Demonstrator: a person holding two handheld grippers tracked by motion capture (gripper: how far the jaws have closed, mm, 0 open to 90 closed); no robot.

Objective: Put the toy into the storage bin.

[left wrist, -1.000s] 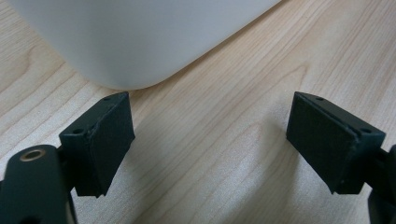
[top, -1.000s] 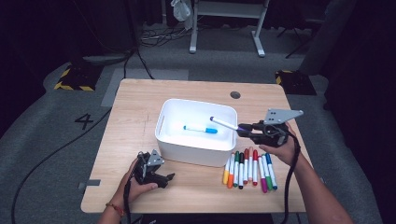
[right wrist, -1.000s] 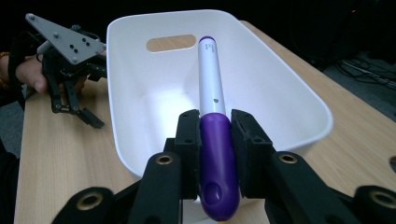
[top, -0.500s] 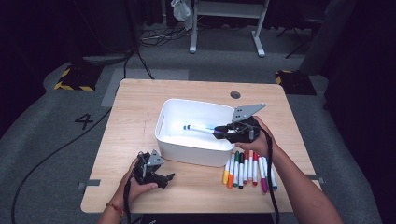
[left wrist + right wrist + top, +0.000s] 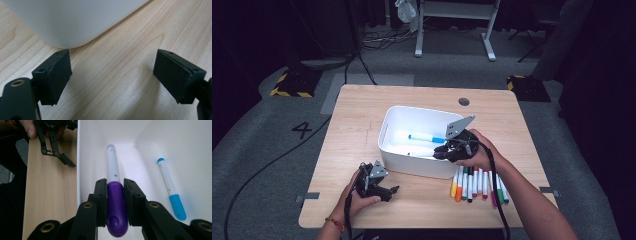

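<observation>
My right gripper (image 5: pixel 438 153) reaches into the white bin (image 5: pixel 384 135) from its right side, low over the floor. It is shut on a purple-capped marker (image 5: pixel 113 195), the pads pressing on the cap while the white barrel points away along the bin's near wall (image 5: pixel 79 157). A blue-capped marker (image 5: pixel 426 137) lies on the bin floor beside it, also in the right gripper view (image 5: pixel 171 188). My left gripper (image 5: pixel 393 190) rests on the table near the bin's front left corner (image 5: pixel 75 22). Its jaws stand open (image 5: pixel 112 75) with bare wood between them.
Several coloured markers (image 5: pixel 477 182) lie in a row on the wooden table (image 5: pixel 357 115), just right of the bin's front and under my right forearm. A round cable hole (image 5: pixel 464 101) sits near the table's far edge.
My right gripper has carried the purple marker left and down, from the bin's right edge into the bin. The left gripper has stayed put.
</observation>
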